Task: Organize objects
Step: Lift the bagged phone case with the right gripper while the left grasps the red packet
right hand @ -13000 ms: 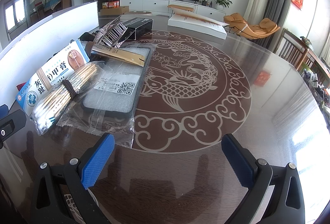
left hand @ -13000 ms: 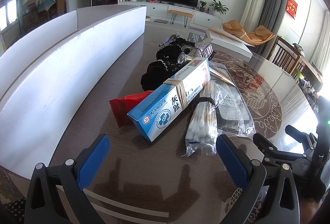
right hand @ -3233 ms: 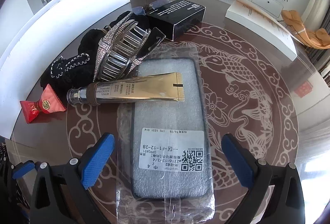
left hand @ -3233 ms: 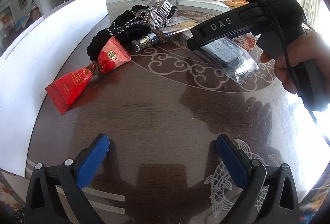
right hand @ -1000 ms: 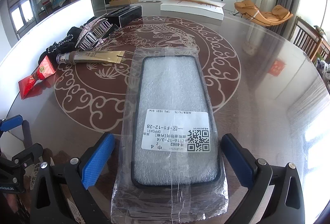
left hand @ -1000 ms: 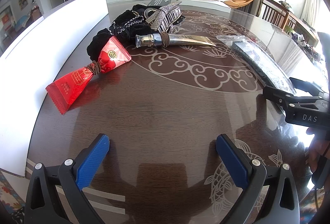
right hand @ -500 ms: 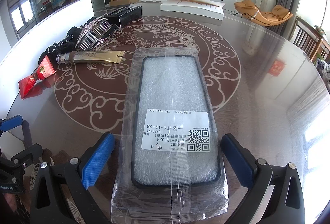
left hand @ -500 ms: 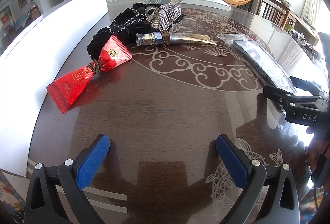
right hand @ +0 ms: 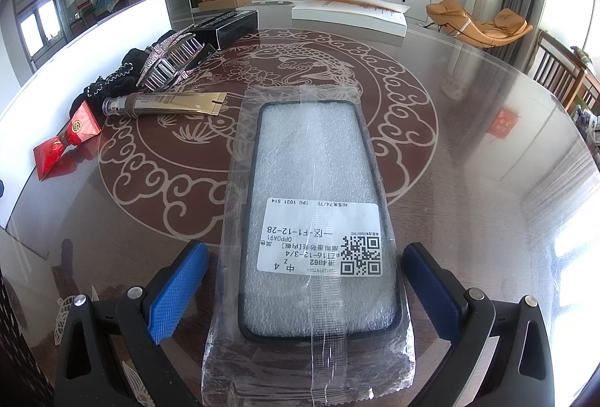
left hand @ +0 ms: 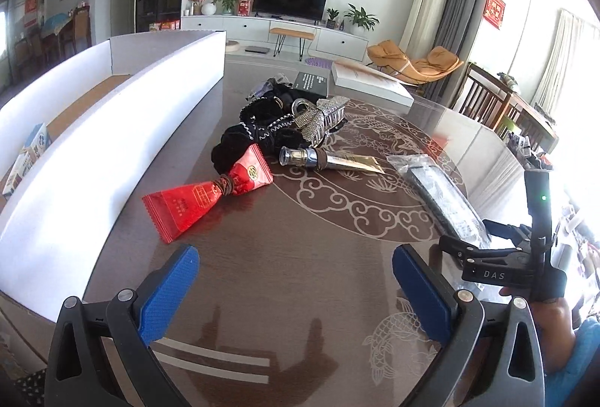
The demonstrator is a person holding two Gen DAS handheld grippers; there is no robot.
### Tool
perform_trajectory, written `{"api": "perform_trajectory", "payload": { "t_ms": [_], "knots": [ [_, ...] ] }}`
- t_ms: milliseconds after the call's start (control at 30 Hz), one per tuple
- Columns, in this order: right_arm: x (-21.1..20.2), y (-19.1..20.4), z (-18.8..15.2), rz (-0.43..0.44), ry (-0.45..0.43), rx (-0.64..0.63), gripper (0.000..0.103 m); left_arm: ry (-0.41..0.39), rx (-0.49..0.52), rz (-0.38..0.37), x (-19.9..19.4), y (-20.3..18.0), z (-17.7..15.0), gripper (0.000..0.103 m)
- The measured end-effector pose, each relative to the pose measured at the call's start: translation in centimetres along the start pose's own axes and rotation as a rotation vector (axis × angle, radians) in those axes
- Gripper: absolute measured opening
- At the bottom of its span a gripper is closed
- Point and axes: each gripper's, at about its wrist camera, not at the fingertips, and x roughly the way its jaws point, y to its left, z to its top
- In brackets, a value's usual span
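Left wrist view: the left claw hovers spread wide over a dark glossy table, pinching nothing. Ahead lie a red packet, a gold tube and a black fabric heap beside a white box. The right claw sits at the right, at the bagged phone case. Right wrist view: the right claw is spread, its blue pads on either side of the bagged phone case, which lies flat on the table. The gold tube and red packet lie to the left.
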Motion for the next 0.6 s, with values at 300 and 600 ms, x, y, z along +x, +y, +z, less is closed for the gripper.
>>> {"api": "perform_trajectory", "payload": {
  "t_ms": [300,600],
  "knots": [
    [0.0,0.0,0.0,0.0,0.0,0.0,0.103,0.129,0.167,0.062,7.8,3.5,5.5,0.103],
    [0.0,0.0,0.0,0.0,0.0,0.0,0.103,0.307,0.17,-0.226,9.2,2.6,3.0,0.103]
  ]
}}
